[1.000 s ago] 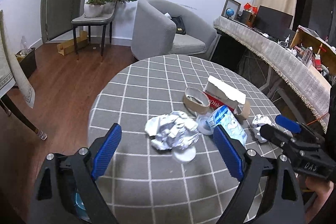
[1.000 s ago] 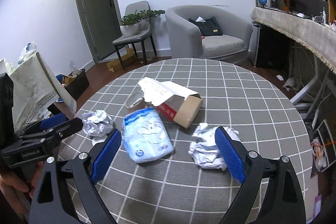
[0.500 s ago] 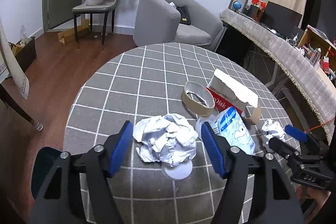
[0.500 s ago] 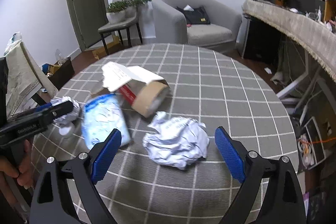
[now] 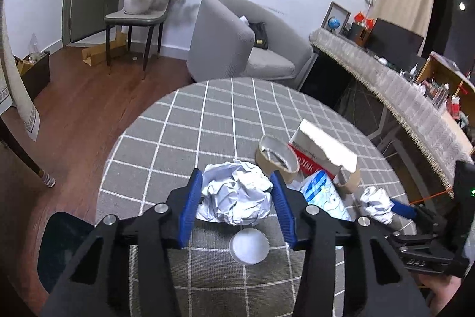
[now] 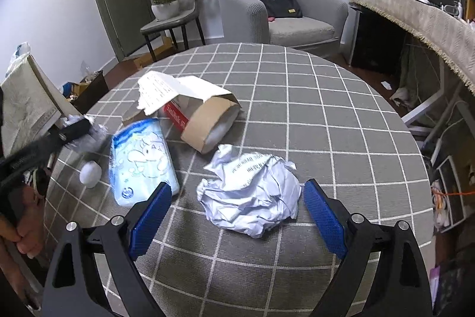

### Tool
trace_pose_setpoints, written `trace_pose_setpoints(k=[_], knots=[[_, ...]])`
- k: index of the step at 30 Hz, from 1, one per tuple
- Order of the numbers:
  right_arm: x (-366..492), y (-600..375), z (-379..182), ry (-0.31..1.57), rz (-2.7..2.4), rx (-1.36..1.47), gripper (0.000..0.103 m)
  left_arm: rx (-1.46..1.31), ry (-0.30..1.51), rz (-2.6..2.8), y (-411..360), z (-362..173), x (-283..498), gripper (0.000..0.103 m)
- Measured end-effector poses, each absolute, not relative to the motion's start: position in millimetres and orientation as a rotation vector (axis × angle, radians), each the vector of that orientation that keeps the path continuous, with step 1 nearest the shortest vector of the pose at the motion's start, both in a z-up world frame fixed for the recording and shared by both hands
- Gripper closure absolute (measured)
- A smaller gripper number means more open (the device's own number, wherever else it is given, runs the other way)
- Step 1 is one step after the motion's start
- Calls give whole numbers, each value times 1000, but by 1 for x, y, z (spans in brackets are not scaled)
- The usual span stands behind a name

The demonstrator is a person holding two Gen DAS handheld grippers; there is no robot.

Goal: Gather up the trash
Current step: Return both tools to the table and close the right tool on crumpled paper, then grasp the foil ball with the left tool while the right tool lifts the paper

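We see a round table (image 5: 184,138) under a grey checked cloth, with the trash gathered toward its near side. Going left to right in the left wrist view: our left gripper (image 5: 237,192) has its blue pads pressed against both flanks of a crumpled paper ball (image 5: 237,198), so it grips that ball. A white bottle cap (image 5: 248,248) lies on the cloth just in front of the ball, between the gripper's arms. Right of the ball stands a roll of brown tape (image 5: 277,158), touching a torn red-and-white carton (image 5: 322,149). A blue-and-white tissue pack (image 5: 325,196) lies against the carton's near side, crowding the left gripper's right finger. Farther right sits a second paper ball (image 6: 252,198), and our right gripper (image 6: 237,213) straddles it with jaws spread wide, pads clear of the paper on both sides. The tissue pack lies just beside the right gripper's left finger.

Compared with a second ago, the left jaws have just been closing, from well apart to tight on the first ball. The right gripper has come forward so that the second ball now sits between its fingers; its jaws have closed only slightly.
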State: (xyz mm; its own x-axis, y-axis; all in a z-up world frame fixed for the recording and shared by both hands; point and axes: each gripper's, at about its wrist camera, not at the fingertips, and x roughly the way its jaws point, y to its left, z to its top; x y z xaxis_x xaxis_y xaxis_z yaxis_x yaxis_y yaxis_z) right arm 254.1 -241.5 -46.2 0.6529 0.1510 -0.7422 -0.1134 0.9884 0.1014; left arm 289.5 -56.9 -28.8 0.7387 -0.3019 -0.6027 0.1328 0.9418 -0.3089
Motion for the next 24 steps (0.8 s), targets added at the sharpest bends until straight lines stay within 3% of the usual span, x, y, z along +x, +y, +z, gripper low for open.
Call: trace_pose_setpoints(k=[2,12,24], knots=[[255,-243,-49,859,146,59,27,-262,687,-251,-56,-25,287,53],[256,-242,-51,879,114,62,42,-228,674,-260,-46,-12,276,53],[247,-225,-8,706,132,106,43,-183,652,-213,-14,-3,255,54]])
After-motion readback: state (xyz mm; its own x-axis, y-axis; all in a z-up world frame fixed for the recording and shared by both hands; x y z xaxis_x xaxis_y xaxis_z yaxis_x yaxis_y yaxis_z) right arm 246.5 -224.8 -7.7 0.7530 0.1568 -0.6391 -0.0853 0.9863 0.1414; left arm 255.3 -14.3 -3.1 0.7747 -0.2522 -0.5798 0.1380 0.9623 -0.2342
